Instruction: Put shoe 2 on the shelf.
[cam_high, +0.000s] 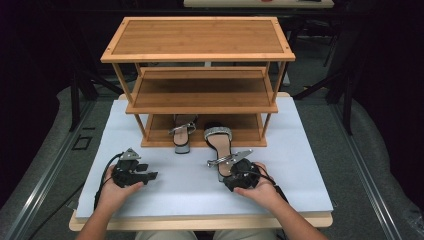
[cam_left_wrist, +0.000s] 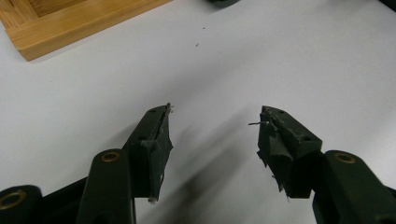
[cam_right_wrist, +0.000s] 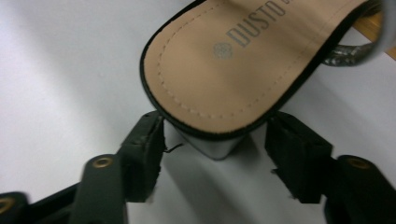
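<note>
A sandal (cam_high: 218, 140) with a tan insole and a glittery silver strap lies on the white table, its toe at the bottom shelf of the bamboo shoe rack (cam_high: 200, 55) and its heel toward me. In the right gripper view the sandal (cam_right_wrist: 233, 56) has its grey block heel (cam_right_wrist: 212, 148) between the spread jaws of my right gripper (cam_right_wrist: 215, 119), with small gaps on both sides. In the high view my right gripper (cam_high: 226, 174) sits at that heel. My left gripper (cam_high: 149, 171) rests open on the table at the left, and in its own view the left gripper (cam_left_wrist: 215, 111) has nothing between its jaws.
A second matching sandal (cam_high: 183, 134) lies on the rack's bottom shelf, left of the first. The rack's middle and top shelves are bare. A corner of the rack (cam_left_wrist: 56, 28) lies ahead of the left gripper. White table surface (cam_high: 190, 190) stretches between the hands.
</note>
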